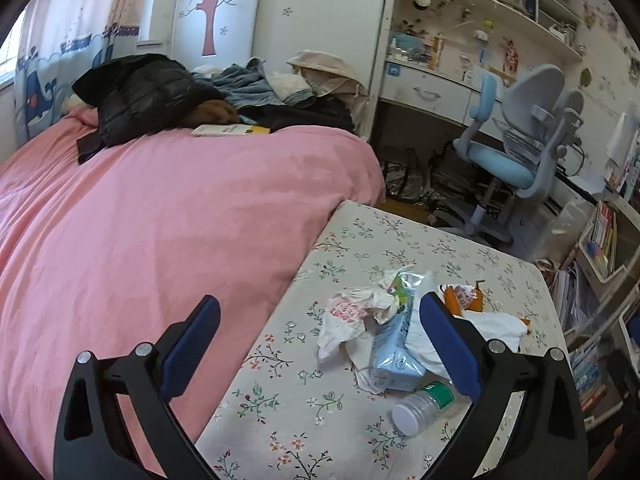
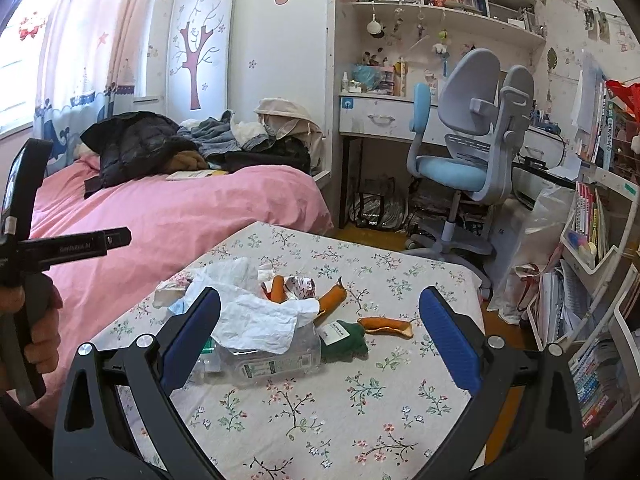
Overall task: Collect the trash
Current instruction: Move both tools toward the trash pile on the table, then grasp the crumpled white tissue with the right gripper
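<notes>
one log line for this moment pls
phase: approach | left gripper: open, empty | right gripper: open, empty | trash: plastic bottle, crumpled paper, orange peel on floral table

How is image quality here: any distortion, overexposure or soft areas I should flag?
Left wrist view: strong fisheye bending, dark corner vignette, window blown out, trash pile sharp, left gripper open. Right wrist view: same curvature, bright window, shelves soft near the rim, right gripper open.

One bottle (image 2: 264, 364), three peels (image 2: 386, 325)
</notes>
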Action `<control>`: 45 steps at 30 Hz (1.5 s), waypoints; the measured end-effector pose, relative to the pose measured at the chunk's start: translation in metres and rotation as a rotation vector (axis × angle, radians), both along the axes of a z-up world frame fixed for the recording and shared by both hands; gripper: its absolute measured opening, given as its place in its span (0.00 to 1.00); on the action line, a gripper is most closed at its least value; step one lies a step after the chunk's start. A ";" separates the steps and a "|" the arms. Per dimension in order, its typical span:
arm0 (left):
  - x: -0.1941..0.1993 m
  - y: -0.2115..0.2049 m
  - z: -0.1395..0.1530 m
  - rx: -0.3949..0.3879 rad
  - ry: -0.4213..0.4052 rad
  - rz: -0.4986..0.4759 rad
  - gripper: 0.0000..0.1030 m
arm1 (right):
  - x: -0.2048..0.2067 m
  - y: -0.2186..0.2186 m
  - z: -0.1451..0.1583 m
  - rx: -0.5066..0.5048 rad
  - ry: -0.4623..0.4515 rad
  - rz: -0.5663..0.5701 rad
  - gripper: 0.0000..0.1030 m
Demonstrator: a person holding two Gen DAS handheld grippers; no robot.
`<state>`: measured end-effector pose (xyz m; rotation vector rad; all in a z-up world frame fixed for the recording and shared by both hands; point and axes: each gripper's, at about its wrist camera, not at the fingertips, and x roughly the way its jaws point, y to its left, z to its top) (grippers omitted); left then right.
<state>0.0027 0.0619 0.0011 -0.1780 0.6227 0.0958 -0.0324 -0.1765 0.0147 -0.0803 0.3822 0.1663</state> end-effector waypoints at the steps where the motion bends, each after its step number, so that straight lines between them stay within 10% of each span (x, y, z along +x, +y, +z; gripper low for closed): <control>1: 0.000 0.001 0.000 0.001 0.003 0.006 0.93 | 0.001 0.000 0.000 0.000 0.003 0.002 0.93; 20: 0.007 0.021 -0.003 -0.065 0.047 0.077 0.93 | 0.123 0.066 -0.070 0.041 0.398 0.146 0.93; 27: 0.009 0.018 -0.004 -0.061 0.055 0.065 0.93 | 0.146 0.089 -0.078 0.059 0.412 0.184 0.93; 36: 0.015 0.026 -0.004 -0.067 0.054 0.095 0.93 | 0.159 0.087 -0.076 0.133 0.425 0.255 0.11; 45: 0.016 0.051 -0.002 -0.100 0.055 0.160 0.92 | 0.137 0.050 -0.034 0.252 0.280 0.252 0.07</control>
